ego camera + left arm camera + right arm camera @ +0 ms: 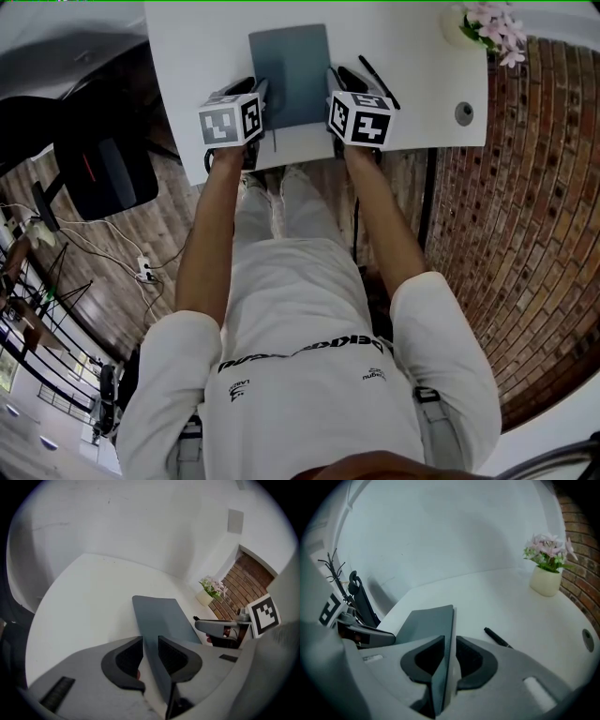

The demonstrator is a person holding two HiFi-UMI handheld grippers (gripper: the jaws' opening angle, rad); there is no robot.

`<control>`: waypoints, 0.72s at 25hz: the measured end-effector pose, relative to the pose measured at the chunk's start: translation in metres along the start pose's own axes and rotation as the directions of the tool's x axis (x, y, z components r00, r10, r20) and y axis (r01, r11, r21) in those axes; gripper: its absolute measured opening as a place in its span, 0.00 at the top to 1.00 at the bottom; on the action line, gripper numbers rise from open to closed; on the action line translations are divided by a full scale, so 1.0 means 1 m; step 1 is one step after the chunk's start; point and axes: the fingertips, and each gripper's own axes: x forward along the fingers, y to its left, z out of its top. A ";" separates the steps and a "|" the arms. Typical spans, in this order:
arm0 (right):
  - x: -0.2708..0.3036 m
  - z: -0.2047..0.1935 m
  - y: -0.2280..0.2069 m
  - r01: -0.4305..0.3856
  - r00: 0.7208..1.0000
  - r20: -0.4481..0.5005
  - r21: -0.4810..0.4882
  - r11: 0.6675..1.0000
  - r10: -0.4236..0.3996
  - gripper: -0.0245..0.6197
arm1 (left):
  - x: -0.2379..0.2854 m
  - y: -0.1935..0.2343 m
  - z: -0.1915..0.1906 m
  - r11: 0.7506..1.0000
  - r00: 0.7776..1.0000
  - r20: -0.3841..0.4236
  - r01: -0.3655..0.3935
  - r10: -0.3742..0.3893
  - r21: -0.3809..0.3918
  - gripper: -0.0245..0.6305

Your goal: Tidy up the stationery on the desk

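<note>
The grey notebook (pixel 291 70) sits at 12 o'clock on the white desk (pixel 197 56). The left gripper (pixel 150 645) is clamped on its 9 o'clock edge and the right gripper (pixel 449 652) on its 3 o'clock edge. A black pen (pixel 379 82) lies near the notebook's 3 o'clock side, apart from it

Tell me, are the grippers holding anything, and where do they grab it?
Both hold the flat grey-blue notebook. The left gripper pinches its left edge by the near corner, and the right gripper its right edge by the near corner.
</note>
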 end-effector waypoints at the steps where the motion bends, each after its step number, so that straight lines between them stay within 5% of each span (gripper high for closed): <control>1: -0.003 0.002 -0.001 -0.002 1.000 0.006 -0.005 1.000 0.002 0.85 | -0.003 0.001 0.002 1.000 1.000 0.006 -0.018 0.018 0.023 0.81; 11: -0.033 0.017 -0.041 0.058 0.998 0.047 -0.144 0.988 -0.052 0.83 | -0.041 -0.024 0.022 0.996 0.988 0.154 -0.031 0.018 0.087 0.87; 18: -0.040 0.020 -0.074 0.076 0.997 0.022 -0.283 0.956 -0.073 0.83 | -0.082 -0.059 0.038 0.968 0.946 0.323 -0.097 0.017 0.233 0.96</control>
